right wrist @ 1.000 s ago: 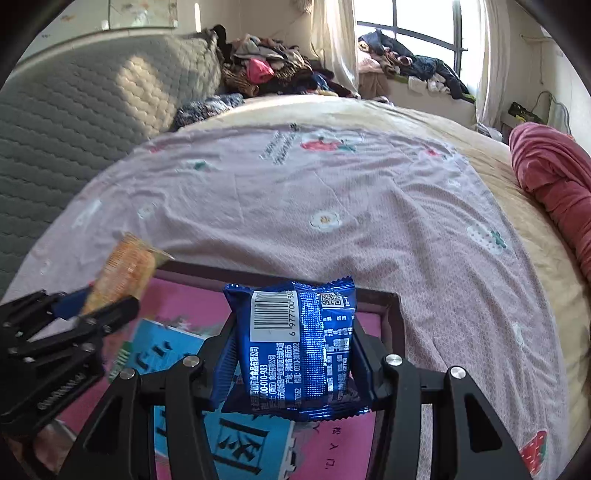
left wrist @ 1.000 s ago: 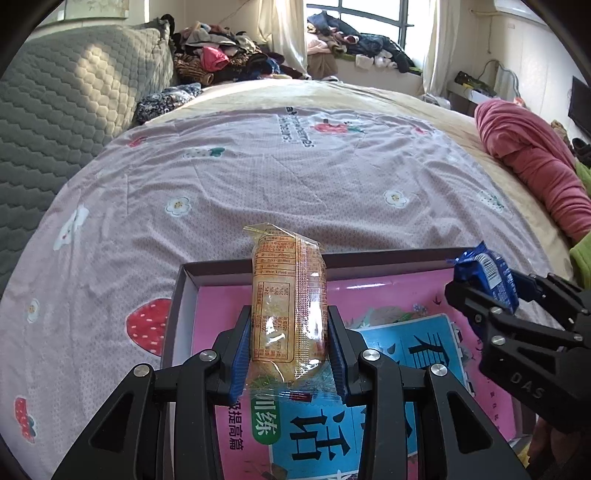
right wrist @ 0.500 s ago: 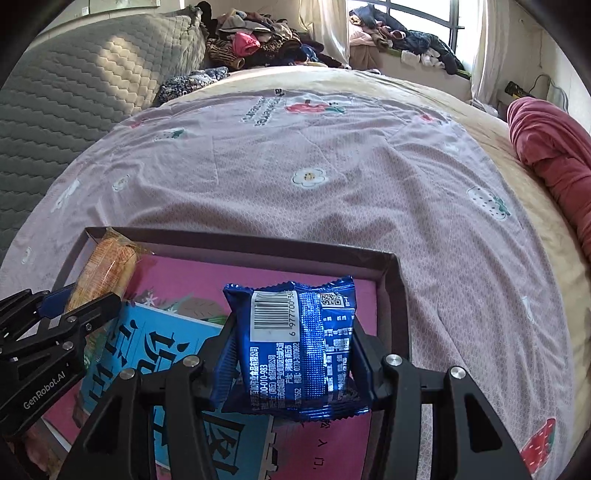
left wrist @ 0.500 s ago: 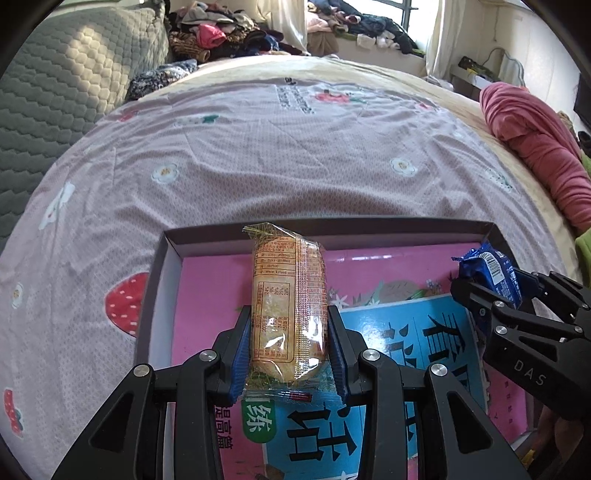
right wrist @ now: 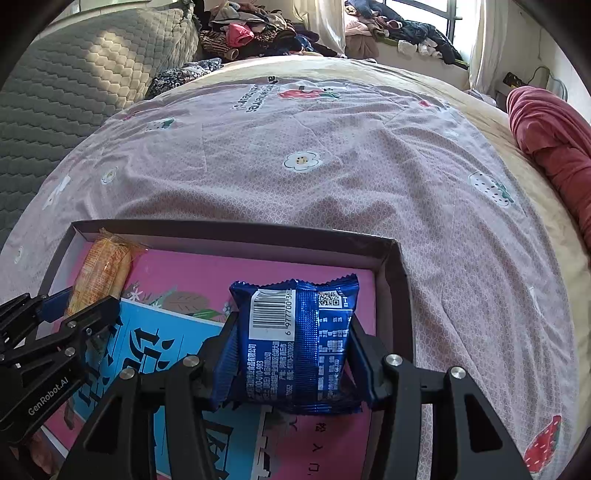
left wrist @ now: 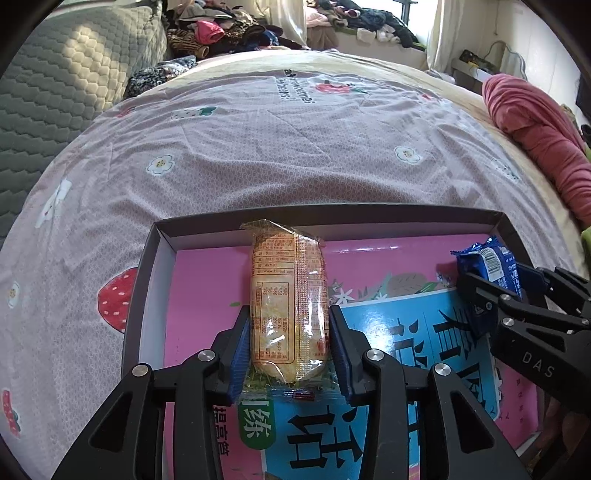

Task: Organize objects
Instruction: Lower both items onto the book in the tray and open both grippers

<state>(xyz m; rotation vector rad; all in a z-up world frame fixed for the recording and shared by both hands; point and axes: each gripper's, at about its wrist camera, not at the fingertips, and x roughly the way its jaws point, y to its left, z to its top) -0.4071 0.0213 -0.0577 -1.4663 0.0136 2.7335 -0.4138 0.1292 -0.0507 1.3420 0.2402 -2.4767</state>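
My left gripper is shut on a long yellow-orange snack pack, held over the left part of a dark shallow box lined with a pink and blue book. The pack and left gripper also show in the right wrist view. My right gripper is shut on a blue snack packet, held over the box's right part near its right wall. In the left wrist view the right gripper and blue packet sit at the right.
The box lies on a bed with a lilac flower-and-strawberry sheet. A grey quilted headboard is at left, a pink blanket roll at right, and piled clothes at the back.
Both grippers have moved forward and lower over the box with their packs still held. More of the box's inside now shows beneath them.
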